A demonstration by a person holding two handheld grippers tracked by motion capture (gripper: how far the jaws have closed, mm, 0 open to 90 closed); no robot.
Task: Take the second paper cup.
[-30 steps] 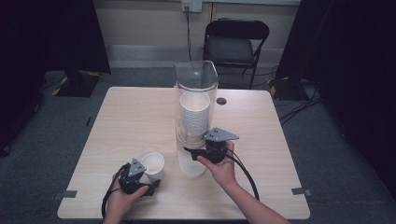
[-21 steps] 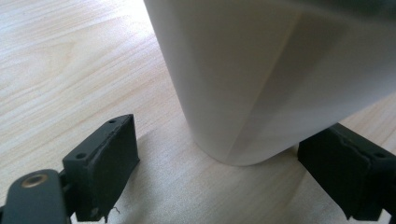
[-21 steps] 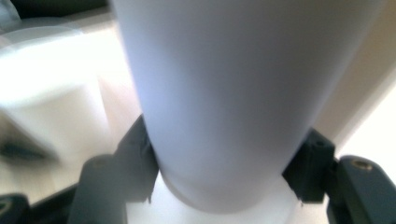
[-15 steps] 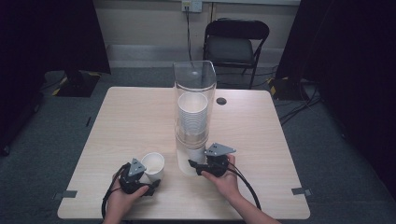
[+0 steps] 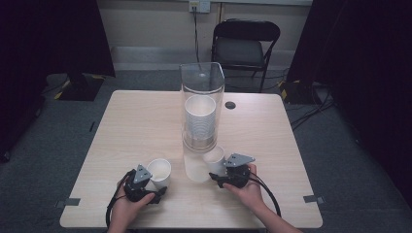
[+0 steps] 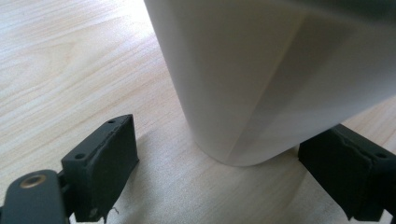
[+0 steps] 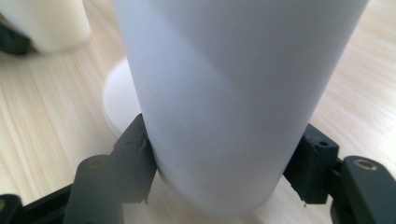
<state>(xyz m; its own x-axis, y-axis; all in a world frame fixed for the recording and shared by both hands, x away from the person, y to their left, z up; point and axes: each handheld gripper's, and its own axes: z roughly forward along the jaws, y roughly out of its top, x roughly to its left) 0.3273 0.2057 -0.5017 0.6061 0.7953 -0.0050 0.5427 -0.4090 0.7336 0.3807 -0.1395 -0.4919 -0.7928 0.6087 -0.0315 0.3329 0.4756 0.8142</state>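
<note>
A clear tube dispenser stands at the table's middle with a stack of white cups inside. Just in front of it my right gripper is shut on a white paper cup; in the right gripper view both jaws press the cup's wall low down. Near the front left, my left gripper is open around a second white cup. That cup stands on the table between the spread jaws, with a gap at the left jaw.
A flat white round piece lies on the wooden table under and beside the held cup. A black chair stands beyond the far edge. A small dark hole sits right of the dispenser.
My right gripper has drawn back from the dispenser's foot toward the near edge, lowering with the cup in its jaws. The left gripper and its cup have stayed put.
</note>
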